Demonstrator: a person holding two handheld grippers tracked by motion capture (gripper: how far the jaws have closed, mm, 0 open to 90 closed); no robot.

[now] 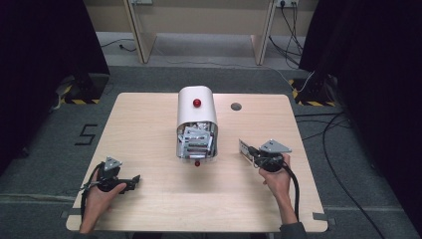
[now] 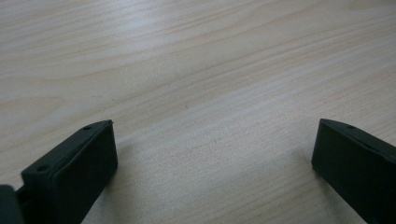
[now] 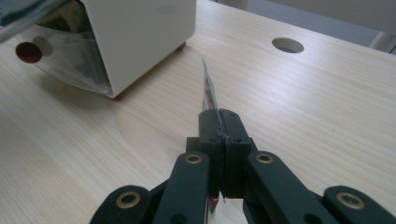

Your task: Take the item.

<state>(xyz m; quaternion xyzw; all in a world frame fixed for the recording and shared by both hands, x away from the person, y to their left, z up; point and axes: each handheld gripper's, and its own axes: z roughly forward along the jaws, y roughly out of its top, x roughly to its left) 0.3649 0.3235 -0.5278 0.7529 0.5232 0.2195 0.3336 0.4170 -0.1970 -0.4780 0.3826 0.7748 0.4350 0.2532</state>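
Observation:
A white round-topped box (image 1: 197,107) with a red knob (image 1: 197,103) stands at the table's middle. Its clear front flap (image 1: 197,155) hangs open toward me, and several flat packets (image 1: 195,142) are stacked inside. To the right of the box, my right gripper (image 1: 251,152) is shut on a thin flat packet (image 1: 244,149) held on edge. In the right gripper view the packet (image 3: 208,91) sticks out past the closed jaws of the right gripper (image 3: 219,116), with the box (image 3: 140,32) ahead to the left. My left gripper (image 1: 133,180) rests open near the front left; the left gripper (image 2: 215,135) has only bare wood between its jaws.
The light wooden table (image 1: 149,129) has a round cable hole (image 1: 236,106) behind and right of the box. Grey carpet surrounds the table, with cables (image 1: 328,134) on the floor at the right and a wooden desk frame (image 1: 199,30) behind.

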